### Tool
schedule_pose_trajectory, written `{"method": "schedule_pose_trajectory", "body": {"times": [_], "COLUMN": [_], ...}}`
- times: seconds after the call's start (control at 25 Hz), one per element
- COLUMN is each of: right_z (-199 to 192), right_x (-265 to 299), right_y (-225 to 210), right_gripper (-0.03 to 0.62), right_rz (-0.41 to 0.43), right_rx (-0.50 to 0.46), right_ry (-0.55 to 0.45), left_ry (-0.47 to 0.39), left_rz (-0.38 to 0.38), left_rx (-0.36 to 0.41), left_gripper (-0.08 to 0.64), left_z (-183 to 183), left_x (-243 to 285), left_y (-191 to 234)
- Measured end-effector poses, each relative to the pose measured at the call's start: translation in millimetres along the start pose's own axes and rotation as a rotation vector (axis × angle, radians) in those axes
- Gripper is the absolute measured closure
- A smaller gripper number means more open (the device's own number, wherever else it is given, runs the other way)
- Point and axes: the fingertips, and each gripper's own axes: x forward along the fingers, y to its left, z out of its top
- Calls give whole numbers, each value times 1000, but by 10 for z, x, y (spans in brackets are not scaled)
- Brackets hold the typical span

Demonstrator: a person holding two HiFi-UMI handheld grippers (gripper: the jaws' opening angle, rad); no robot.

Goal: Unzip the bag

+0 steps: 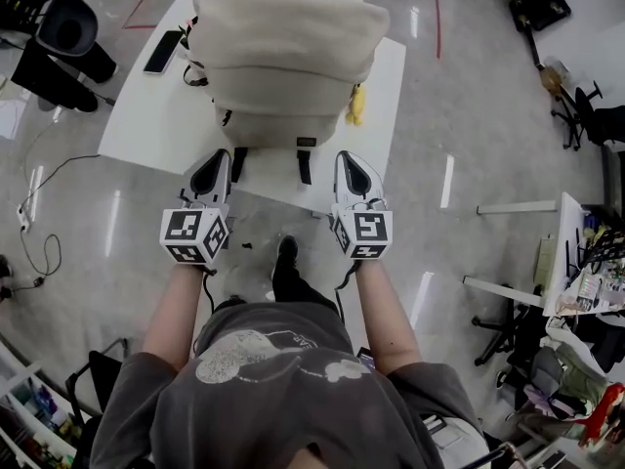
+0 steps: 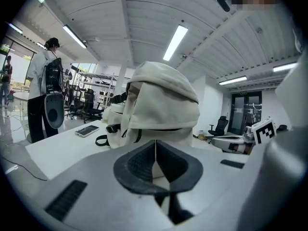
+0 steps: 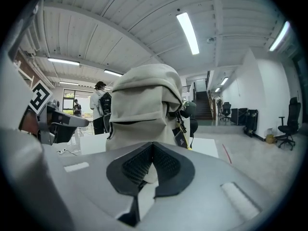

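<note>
A cream fabric backpack (image 1: 283,57) stands upright on the white table (image 1: 137,115), with two black straps (image 1: 304,164) hanging over the near edge. It fills the middle of the left gripper view (image 2: 163,105) and the right gripper view (image 3: 144,109). My left gripper (image 1: 217,156) sits at the table's near edge, below the bag's left corner, and is shut on nothing (image 2: 155,143). My right gripper (image 1: 349,156) is level with it under the bag's right corner, also shut and empty (image 3: 153,146). Neither touches the bag. No zipper pull shows.
A black phone (image 1: 163,52) lies on the table left of the bag. A yellow tag (image 1: 357,104) hangs at the bag's right side. A person with a backpack (image 2: 43,90) stands beyond the table's left end. Office chairs (image 1: 63,27) and cables surround the table.
</note>
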Motion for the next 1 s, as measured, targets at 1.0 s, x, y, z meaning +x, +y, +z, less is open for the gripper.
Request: {"method": "schedule_pose_trajectory", "body": {"times": [1.0], "right_z": [54], "right_x": [-1975], "right_y": [2181], "right_gripper": [598], "right_rz": [-165], "right_rx": [-22], "right_ry": [-92], "left_ry": [-39], "left_rz": [-184], "left_rx": [-1], "left_gripper": [552], "left_z": [-255], "left_x": [-2633], "left_y": [76]}}
